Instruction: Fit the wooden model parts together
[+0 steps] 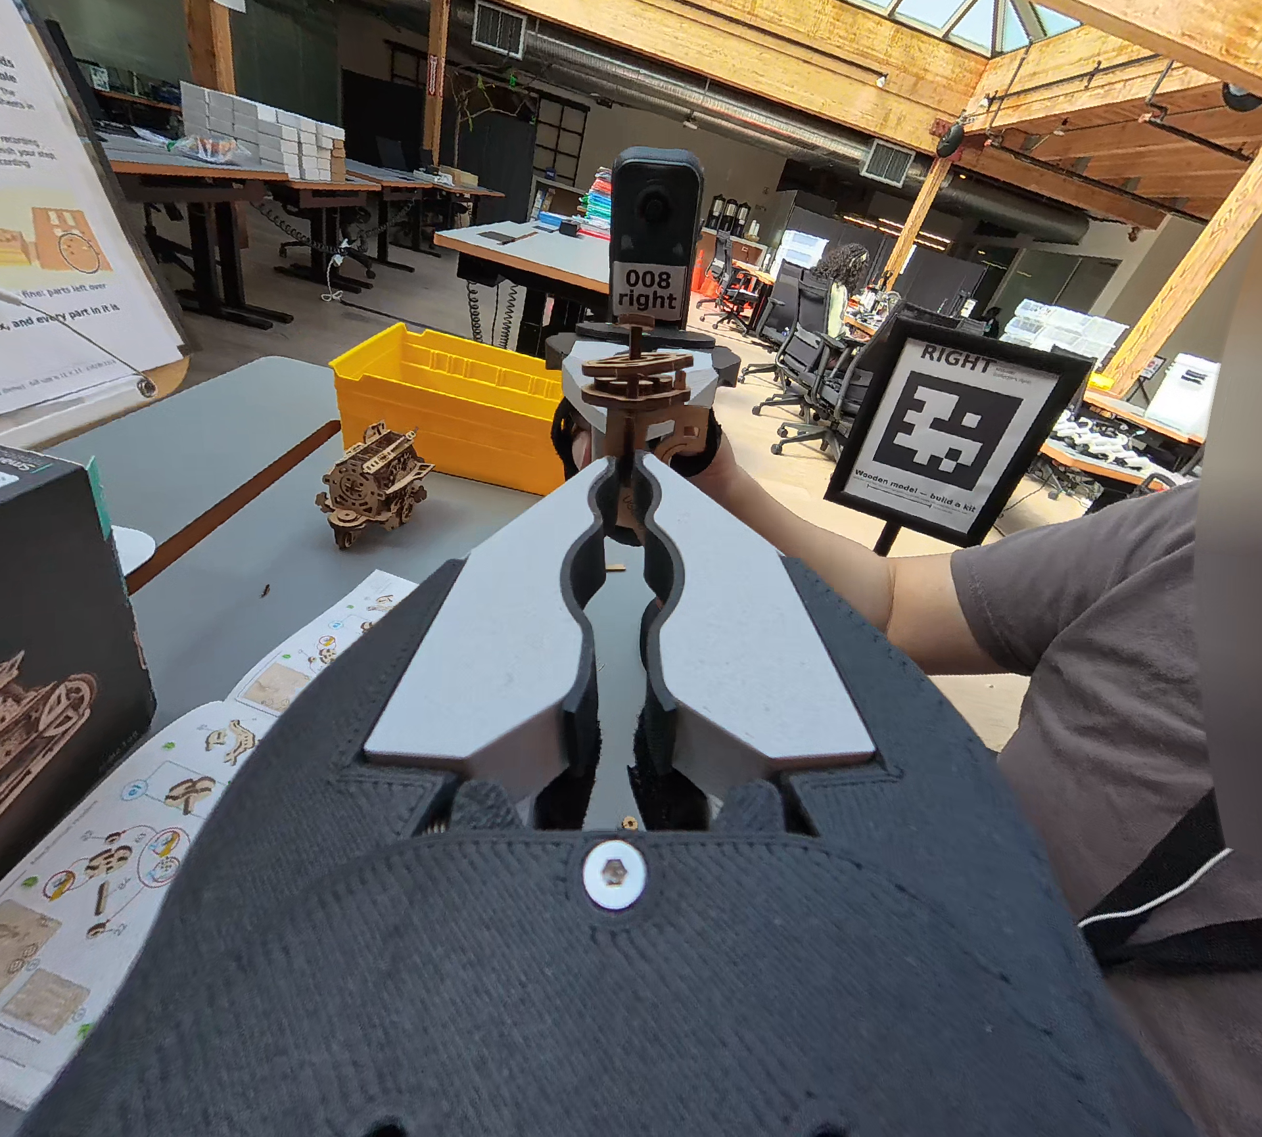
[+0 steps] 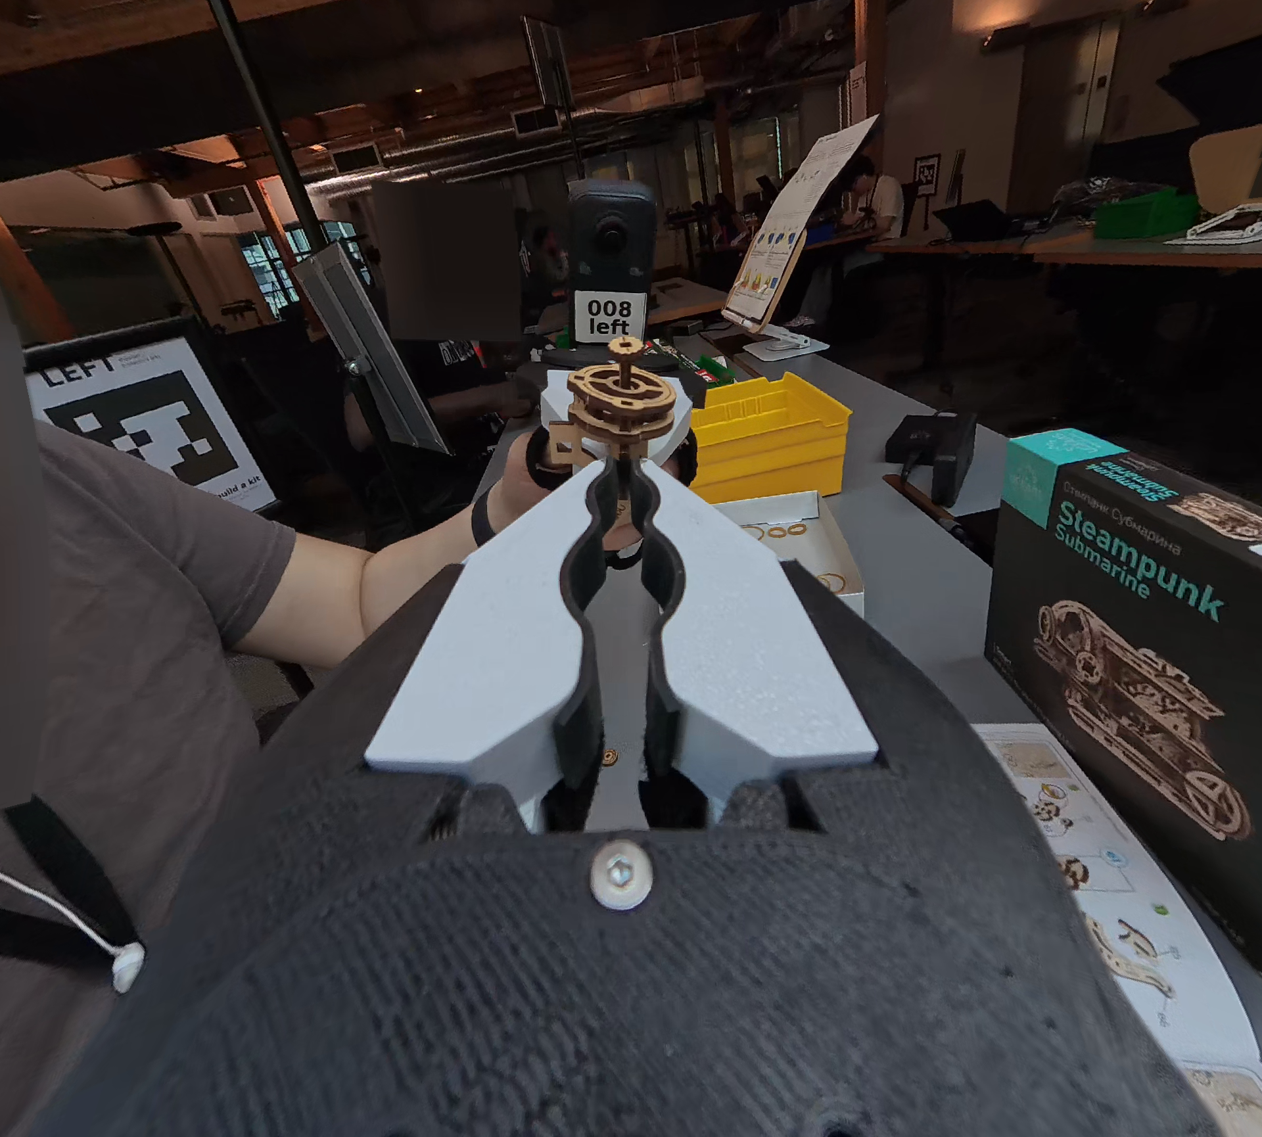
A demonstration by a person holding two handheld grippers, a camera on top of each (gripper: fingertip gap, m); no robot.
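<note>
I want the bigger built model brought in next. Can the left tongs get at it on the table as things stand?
Probably not yet. The left tongs are shut on the small gear assembly, which the right tongs also grip. Nothing stands between them and the built model.

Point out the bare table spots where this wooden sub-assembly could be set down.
Bare grey table lies between the built wooden model and the yellow bin, and left of the model toward the table edge. Crowded: the near side, under the instruction sheets and black kit box; in the right wrist view, the white tray beside the bin.
</note>
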